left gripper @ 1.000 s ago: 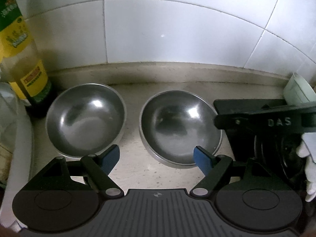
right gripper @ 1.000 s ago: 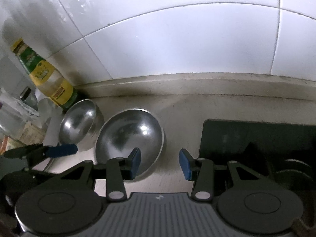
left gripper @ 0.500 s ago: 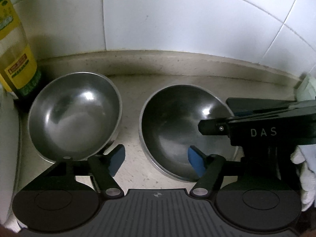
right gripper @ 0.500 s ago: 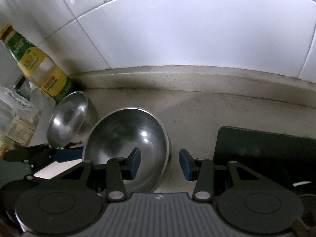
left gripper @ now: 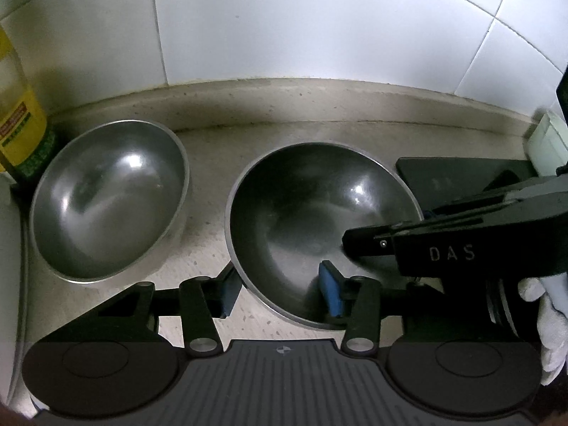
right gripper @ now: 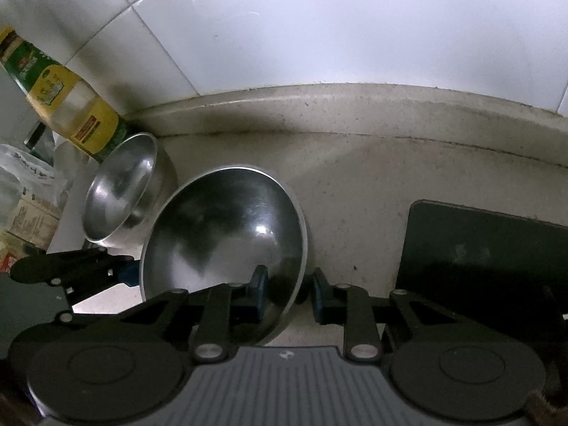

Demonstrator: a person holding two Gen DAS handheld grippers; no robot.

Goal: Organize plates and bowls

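Note:
Two steel bowls sit side by side on the counter by the tiled wall. The larger bowl (left gripper: 312,220) (right gripper: 220,234) is on the right, the smaller bowl (left gripper: 106,198) (right gripper: 120,198) on the left. My left gripper (left gripper: 280,293) is open and straddles the larger bowl's near-left rim, one pad outside, one inside. My right gripper (right gripper: 289,296) is open and straddles the same bowl's near-right rim. The right gripper's body also shows in the left wrist view (left gripper: 461,238).
An oil bottle (right gripper: 67,99) (left gripper: 17,120) stands against the wall left of the smaller bowl. A black stove top (right gripper: 479,248) (left gripper: 454,174) lies right of the larger bowl. Packages (right gripper: 25,191) crowd the far left. A pale container (left gripper: 546,138) stands at far right.
Both grippers have moved forward and down to the larger bowl; their open fingers now straddle its near rim. The bowls have not moved.

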